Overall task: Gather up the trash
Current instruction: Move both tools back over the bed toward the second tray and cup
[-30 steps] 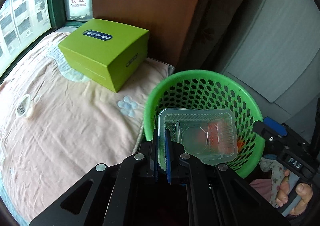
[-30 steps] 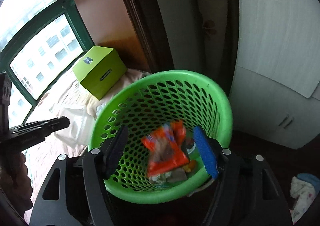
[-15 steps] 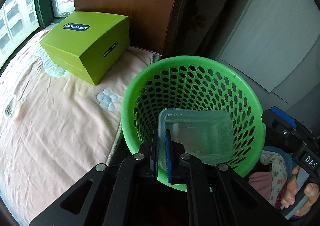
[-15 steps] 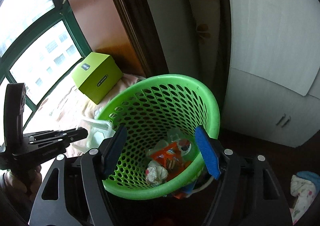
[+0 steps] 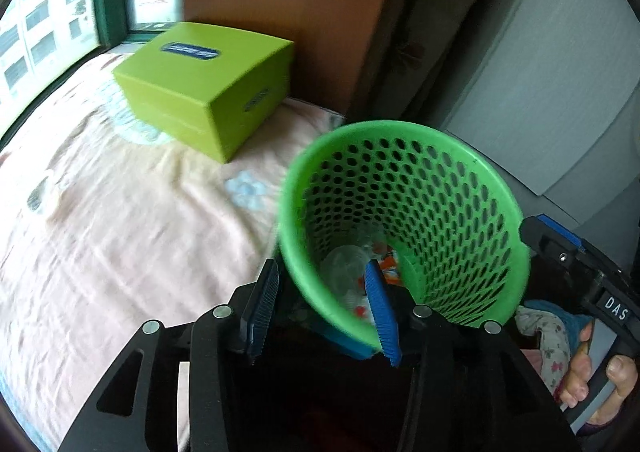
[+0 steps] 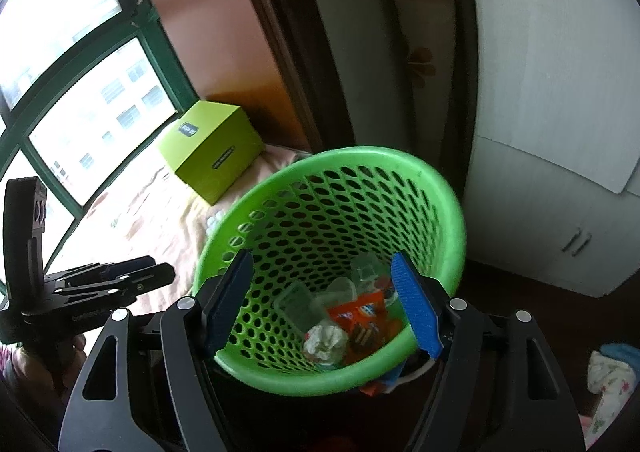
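A green perforated waste basket (image 5: 440,179) stands beside the bed; it also shows in the right wrist view (image 6: 400,171). Inside lie a clear plastic container (image 6: 298,304), an orange snack wrapper (image 6: 362,316) and a crumpled white tissue (image 6: 324,338). The clear container is dimly seen in the left wrist view (image 5: 344,264). My left gripper (image 5: 324,304) is open and empty at the basket's near rim. My right gripper (image 6: 320,300) is open and empty, its jaws standing on either side of the basket's near rim.
A lime-green box (image 5: 204,83) sits on the peach bedsheet (image 5: 100,232) near the window (image 6: 80,71). A white cabinet (image 6: 560,131) stands behind the basket. Floral cloth (image 5: 544,332) lies on the floor at the right.
My left gripper has opened and let go of the clear plastic container, which now lies inside the basket. The left gripper drew back toward the rim.
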The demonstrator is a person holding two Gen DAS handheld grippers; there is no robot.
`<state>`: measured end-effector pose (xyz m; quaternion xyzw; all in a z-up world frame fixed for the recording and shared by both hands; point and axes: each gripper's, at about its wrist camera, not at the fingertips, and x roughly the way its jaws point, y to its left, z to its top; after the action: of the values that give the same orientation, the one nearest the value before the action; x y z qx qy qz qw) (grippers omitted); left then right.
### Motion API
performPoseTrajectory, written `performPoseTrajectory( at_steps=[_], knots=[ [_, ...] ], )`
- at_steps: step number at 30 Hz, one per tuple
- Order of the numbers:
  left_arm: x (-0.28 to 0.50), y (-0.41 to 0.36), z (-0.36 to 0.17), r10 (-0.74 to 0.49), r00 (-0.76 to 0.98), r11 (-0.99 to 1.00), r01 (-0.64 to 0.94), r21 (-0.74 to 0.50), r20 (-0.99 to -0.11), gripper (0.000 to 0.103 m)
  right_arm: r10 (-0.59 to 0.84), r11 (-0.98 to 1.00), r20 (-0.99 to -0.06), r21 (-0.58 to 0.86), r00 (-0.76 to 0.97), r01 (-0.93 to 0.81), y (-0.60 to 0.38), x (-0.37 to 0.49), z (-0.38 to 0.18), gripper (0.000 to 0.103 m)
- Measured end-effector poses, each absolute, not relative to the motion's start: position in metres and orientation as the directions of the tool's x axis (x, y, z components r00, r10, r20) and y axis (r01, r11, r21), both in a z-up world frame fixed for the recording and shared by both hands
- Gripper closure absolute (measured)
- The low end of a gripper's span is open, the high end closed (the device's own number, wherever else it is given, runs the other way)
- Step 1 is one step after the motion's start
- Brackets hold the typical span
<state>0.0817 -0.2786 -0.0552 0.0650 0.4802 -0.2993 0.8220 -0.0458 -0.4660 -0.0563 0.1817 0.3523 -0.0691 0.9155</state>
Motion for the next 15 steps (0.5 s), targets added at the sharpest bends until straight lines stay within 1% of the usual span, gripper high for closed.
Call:
performPoseTrajectory(
  at_steps=[4,7,10,12,14,15],
  knots=[
    [0.086,-0.246,-0.053,-0.404,0.400,0.848,0.501,-0.174,-0.823,0.055,0.031,0.932,-0.669,0.288,0.743,0.220,-0.450,-0.038,-0.055,0.030],
    [0.091,-0.217,-0.052,-0.375,0.434,0.878,0.450,-0.164,-0.819,0.048,0.054,0.939,-0.667,0.287,0.743,0.189,-0.435,-0.030,-0.054,0.028],
    [0.097,-0.185,-0.053,-0.342,0.464,0.905,0.396,-0.154,-0.817,0.047,0.083,0.945,-0.667,0.288,0.740,0.153,-0.417,-0.019,-0.055,0.028],
    [0.100,-0.163,-0.054,-0.314,0.483,0.925,0.351,-0.147,-0.817,0.042,0.107,0.949,-0.670,0.290,0.735,0.126,-0.404,-0.011,-0.056,0.028],
    [0.105,-0.136,-0.056,-0.281,0.502,0.944,0.298,-0.141,-0.818,0.042,0.128,0.952,-0.672,0.288,0.730,0.098,-0.390,-0.003,-0.056,0.028],
    [0.108,-0.124,-0.057,-0.265,0.510,0.953,0.271,-0.139,-0.818,0.037,0.134,0.954,-0.672,0.286,0.728,0.088,-0.385,0.000,-0.055,0.028]
  ],
)
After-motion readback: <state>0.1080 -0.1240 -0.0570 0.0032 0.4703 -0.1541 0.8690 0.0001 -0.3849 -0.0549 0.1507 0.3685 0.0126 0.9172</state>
